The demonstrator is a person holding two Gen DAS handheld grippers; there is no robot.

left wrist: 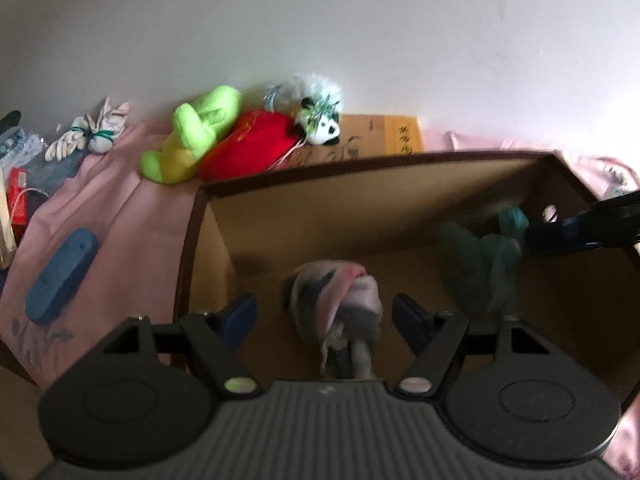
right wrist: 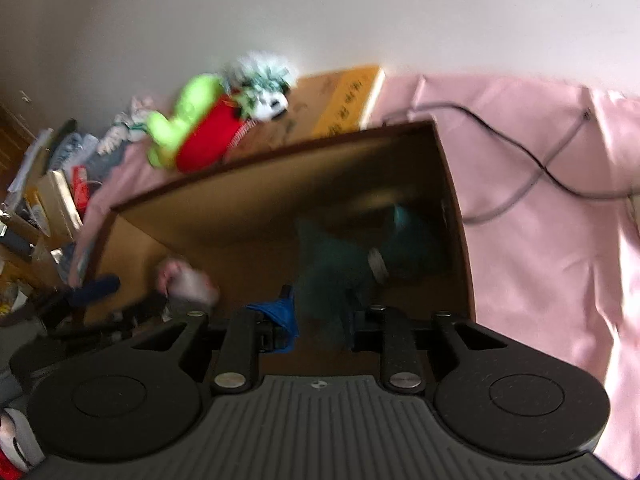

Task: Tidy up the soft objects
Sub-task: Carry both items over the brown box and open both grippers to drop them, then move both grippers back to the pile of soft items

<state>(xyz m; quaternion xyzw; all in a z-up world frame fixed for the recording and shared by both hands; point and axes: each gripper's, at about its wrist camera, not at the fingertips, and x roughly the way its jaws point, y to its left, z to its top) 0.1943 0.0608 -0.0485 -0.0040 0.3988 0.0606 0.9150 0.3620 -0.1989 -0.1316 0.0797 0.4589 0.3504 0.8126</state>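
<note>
An open cardboard box (left wrist: 400, 208) stands on the pink cloth. A pink and grey plush toy (left wrist: 340, 304) lies inside it, between the wide-open fingers of my left gripper (left wrist: 324, 316), not pinched. A dark green plush toy (left wrist: 484, 256) lies in the box's right part. In the right wrist view my right gripper (right wrist: 320, 320) hovers over the box (right wrist: 280, 200) with the green toy (right wrist: 340, 264) just ahead of its parted fingers; blur hides any contact. A lime green plush (left wrist: 192, 136), a red plush (left wrist: 252, 148) and a panda toy (left wrist: 320, 120) lie by the wall.
A blue case (left wrist: 60, 276) lies on the pink cloth (left wrist: 132, 220) left of the box. White bundled fabric (left wrist: 92, 136) and clutter sit at far left. A flat brown carton (left wrist: 380, 136) lies behind the box. Cables (right wrist: 540, 168) run over the cloth on the right.
</note>
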